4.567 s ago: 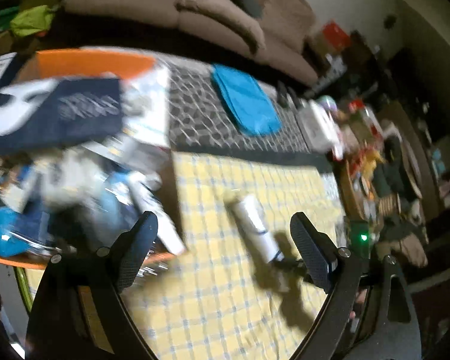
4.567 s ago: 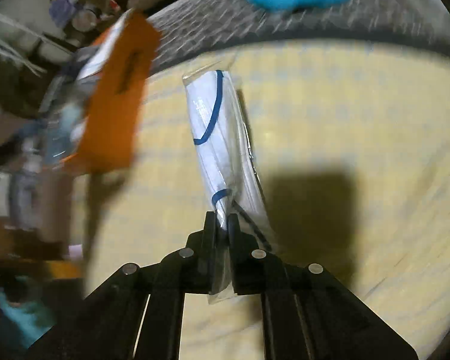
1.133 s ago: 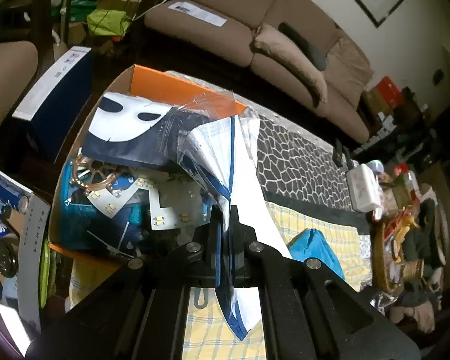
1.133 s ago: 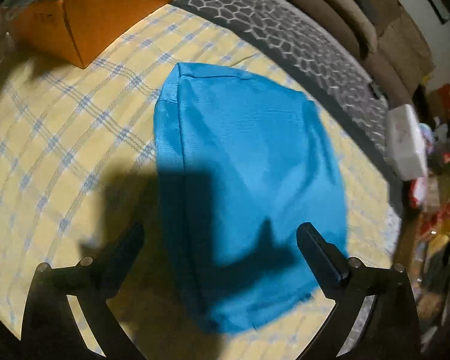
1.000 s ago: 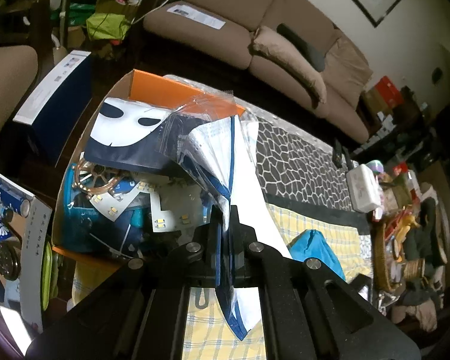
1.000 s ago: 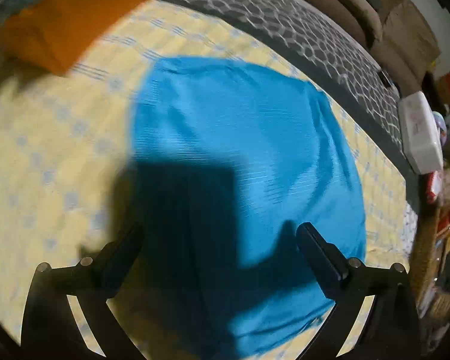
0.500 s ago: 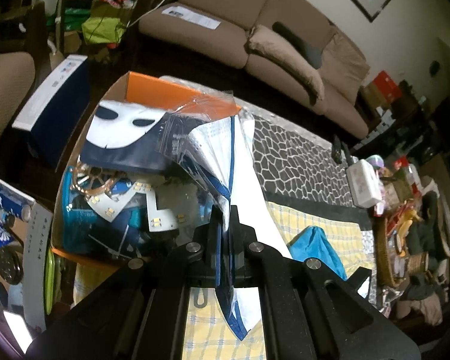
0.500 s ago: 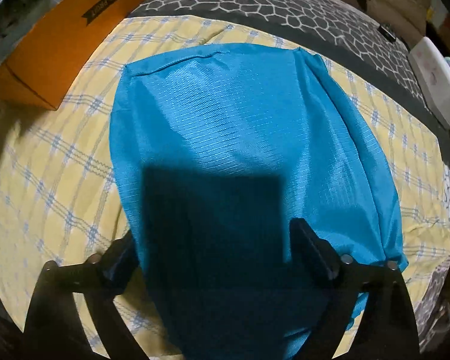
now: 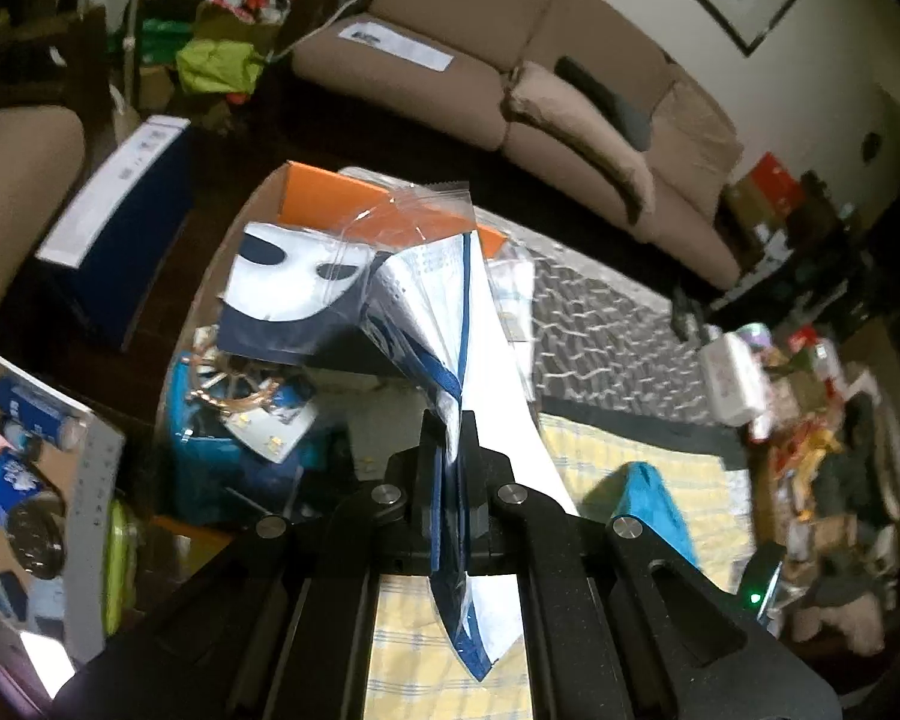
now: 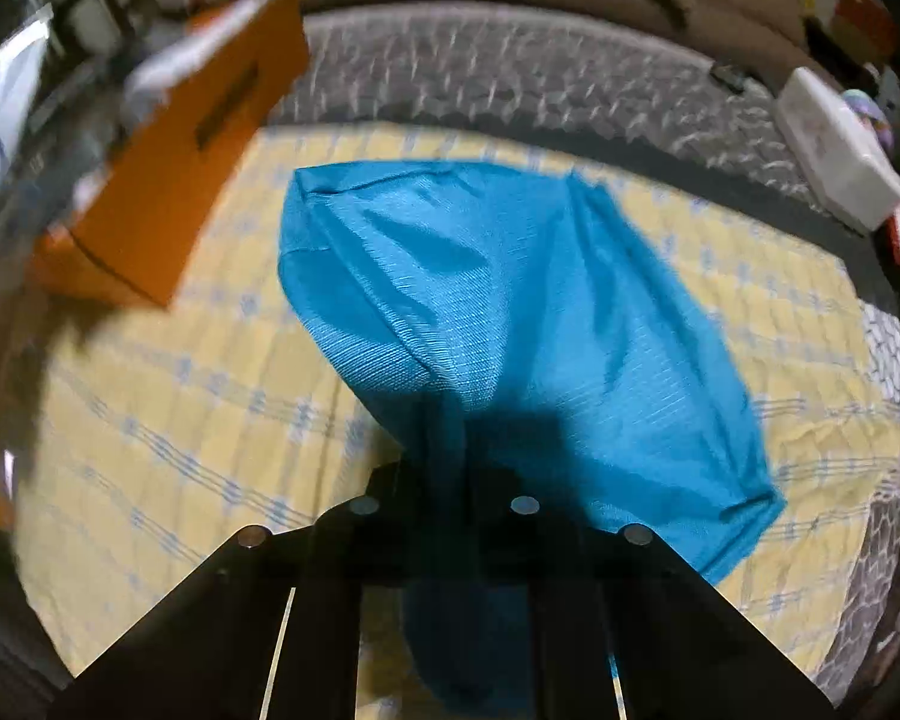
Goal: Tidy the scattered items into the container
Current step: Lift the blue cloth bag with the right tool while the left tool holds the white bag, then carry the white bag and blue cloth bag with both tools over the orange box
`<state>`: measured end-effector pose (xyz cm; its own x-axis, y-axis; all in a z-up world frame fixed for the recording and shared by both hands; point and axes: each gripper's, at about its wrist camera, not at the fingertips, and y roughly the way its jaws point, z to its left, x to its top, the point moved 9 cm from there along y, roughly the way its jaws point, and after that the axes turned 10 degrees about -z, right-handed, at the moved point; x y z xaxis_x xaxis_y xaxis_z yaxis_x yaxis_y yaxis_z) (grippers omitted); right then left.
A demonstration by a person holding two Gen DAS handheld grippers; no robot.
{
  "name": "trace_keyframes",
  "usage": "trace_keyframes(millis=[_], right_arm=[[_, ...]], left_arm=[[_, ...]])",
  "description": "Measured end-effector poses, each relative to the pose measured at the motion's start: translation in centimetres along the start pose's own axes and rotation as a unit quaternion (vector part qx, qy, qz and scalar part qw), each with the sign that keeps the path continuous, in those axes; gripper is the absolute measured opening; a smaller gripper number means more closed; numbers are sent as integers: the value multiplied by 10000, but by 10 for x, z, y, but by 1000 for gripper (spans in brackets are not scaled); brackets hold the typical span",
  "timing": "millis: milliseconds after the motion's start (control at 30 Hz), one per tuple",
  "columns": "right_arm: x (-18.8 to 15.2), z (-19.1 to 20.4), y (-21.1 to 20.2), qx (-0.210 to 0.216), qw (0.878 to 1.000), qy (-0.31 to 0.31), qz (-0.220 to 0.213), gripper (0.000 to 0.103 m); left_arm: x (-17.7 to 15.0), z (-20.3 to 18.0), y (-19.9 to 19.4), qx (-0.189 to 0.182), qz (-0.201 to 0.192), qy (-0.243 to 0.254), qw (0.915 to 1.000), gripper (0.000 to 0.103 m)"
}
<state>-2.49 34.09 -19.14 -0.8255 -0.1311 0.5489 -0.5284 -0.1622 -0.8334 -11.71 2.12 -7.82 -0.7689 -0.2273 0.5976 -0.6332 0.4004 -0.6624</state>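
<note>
We see a big brown sofa [image 9: 570, 60] at the back of the room. In front of it lies a grey mat with a stone pattern [image 9: 600, 336], and next to that a yellow checked cloth [image 10: 210, 408] is spread out flat.

On the yellow cloth stands the orange box [image 10: 174, 180], which is the container. From the left wrist view we see that the orange box [image 9: 330, 198] is already full of things. On top lies a dark card with a white mask face [image 9: 288, 288], and under it there are some blue packets.

The blue cloth bag [image 10: 510, 312] lies on the yellow cloth, just beside the orange box but not in it. Our right gripper [image 10: 450, 492] is closing its jaws on the near edge of the bag. The blue cloth is bunched up between them and that end is pulled up off the yellow cloth.

Our left gripper [image 9: 450, 468] has its jaws pressed together on a clear plastic bag [image 9: 444, 324] with white and blue face masks inside. The bag sticks up over the open box.

A white box [image 10: 840, 150] sits on the grey mat, well apart from the blue bag.
</note>
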Motion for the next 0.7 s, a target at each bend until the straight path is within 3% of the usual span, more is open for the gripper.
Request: trace_keyframes(millis=[100,233,400,467,533,700], right_arm=[[25,-1,-20,279,9983,432,-287,10],[43,23,-56,762,9925,693,-657,10],[59,43,-74,1471,9792,1152,-792,10],[66,42,-75,1675,9734,1334,-811,9],[77,45,-78,1843,9677,1492,-857,9],[102,61,-88,1910,9665,1377,-1019,10]], left_arm=[[2,1,6,-8,63,119,9999,3],[11,20,5,-41,117,-84,9999,3],[41,68,-21,267,-421,-491,9976,3],[46,84,-23,330,-458,-617,9965,3],[43,98,-17,461,-302,-622,9965,3],[26,102,11,738,276,-190,9967,3]])
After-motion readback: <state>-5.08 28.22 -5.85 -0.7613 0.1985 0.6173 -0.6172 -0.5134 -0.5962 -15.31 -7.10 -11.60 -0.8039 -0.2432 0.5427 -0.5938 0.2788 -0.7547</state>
